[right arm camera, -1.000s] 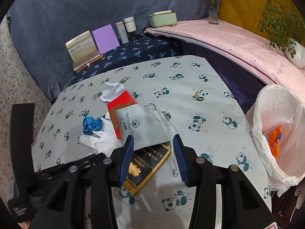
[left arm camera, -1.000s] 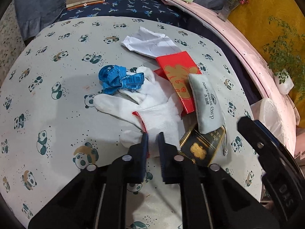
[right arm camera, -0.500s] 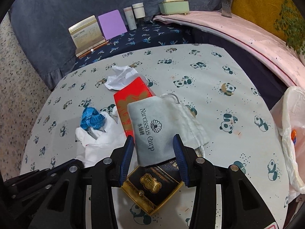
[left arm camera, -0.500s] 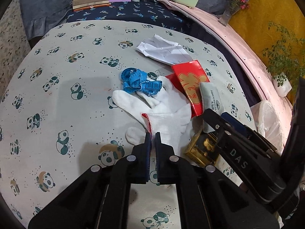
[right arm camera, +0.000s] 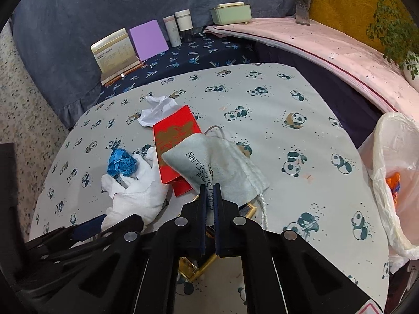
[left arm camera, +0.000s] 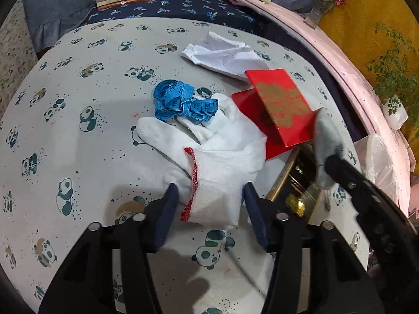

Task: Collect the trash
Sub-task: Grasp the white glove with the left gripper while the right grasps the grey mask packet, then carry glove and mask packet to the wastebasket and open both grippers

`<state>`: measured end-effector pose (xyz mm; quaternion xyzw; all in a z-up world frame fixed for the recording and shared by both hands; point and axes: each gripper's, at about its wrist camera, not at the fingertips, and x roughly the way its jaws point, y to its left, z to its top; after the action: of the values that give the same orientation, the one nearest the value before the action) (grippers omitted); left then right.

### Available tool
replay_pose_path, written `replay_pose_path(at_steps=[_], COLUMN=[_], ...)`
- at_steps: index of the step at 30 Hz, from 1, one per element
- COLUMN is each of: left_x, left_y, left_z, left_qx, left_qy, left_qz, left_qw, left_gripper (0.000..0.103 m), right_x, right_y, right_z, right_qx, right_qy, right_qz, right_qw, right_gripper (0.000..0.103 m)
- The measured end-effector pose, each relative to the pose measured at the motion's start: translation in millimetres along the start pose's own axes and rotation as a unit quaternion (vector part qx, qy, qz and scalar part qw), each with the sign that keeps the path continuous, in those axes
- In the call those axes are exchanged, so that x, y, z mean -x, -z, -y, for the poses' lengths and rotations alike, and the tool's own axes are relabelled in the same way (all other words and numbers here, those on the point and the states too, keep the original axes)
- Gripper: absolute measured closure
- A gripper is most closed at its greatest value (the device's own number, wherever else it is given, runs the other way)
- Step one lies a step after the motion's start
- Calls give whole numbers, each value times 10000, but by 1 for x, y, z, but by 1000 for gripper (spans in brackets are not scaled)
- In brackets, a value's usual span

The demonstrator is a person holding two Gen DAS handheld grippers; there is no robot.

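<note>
Left tool (left arm camera: 210, 204), seen through its own camera, has its jaws opening, and the cuff of the white glove (left arm camera: 214, 162) lies between them without either pad pressing on it. The glove stretches away from this tool, its long axis running from the red-stitched cuff at the jaws up toward the fingers, which touch the blue measuring tape (left arm camera: 183, 104). Just beyond sit the red envelope (left arm camera: 282, 104) and the crumpled white paper (left arm camera: 222, 55), all on the panda-print surface (left arm camera: 78, 78). At the right edge the right tool's dark arm reaches in, with the grey pouch (left arm camera: 326, 141) at its tip.

From the right wrist camera, the right tool (right arm camera: 209, 196) is clamped tight on the near edge of the grey pouch (right arm camera: 214, 167), which lies over the red envelope (right arm camera: 175, 141) and a black-and-gold box (right arm camera: 199, 267) partly hidden under the jaws. The pouch's body extends up and away from the pads, its cord trailing to the right. The white trash bag (right arm camera: 392, 162) hangs at the surface's right edge, well to the right of the held pouch, so I judge that the coming carry goes rightward, and the right hand is plainly the nearer one to it.
</note>
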<state>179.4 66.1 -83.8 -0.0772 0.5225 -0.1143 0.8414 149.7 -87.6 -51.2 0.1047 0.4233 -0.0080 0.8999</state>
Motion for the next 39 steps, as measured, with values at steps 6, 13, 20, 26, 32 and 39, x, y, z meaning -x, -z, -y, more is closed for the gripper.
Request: replay_pose_path(at_steps=[6, 13, 20, 26, 32, 39], left_x=[11, 54, 90, 109, 118, 119], left_y=[0, 0, 3, 11, 21, 28], left_z=[9, 26, 53, 83, 110, 141], left_qx=[-103, -213, -421, -705, -972, -1242], left_qy=[59, 213, 399, 514, 622, 695], left_qz=[80, 488, 781, 916, 958, 929], left_qw=[9999, 9984, 9953, 9920, 9887, 9855], left_gripper=[89, 89, 89, 89, 89, 89], right_x=[20, 53, 88, 119, 147, 164], right_y=[-3, -8, -10, -10, -9, -5], right_z=[8, 15, 28, 46, 68, 93], right_qx=[-85, -182, -307, -441, -617, -807], right_qy=[-16, -61, -73, -33, 50, 198], right_qz=[171, 522, 872, 1199, 1488, 1650], right_qw=[9998, 9985, 9957, 9918, 9869, 9828], right_gripper=[98, 99, 99, 100, 100, 100])
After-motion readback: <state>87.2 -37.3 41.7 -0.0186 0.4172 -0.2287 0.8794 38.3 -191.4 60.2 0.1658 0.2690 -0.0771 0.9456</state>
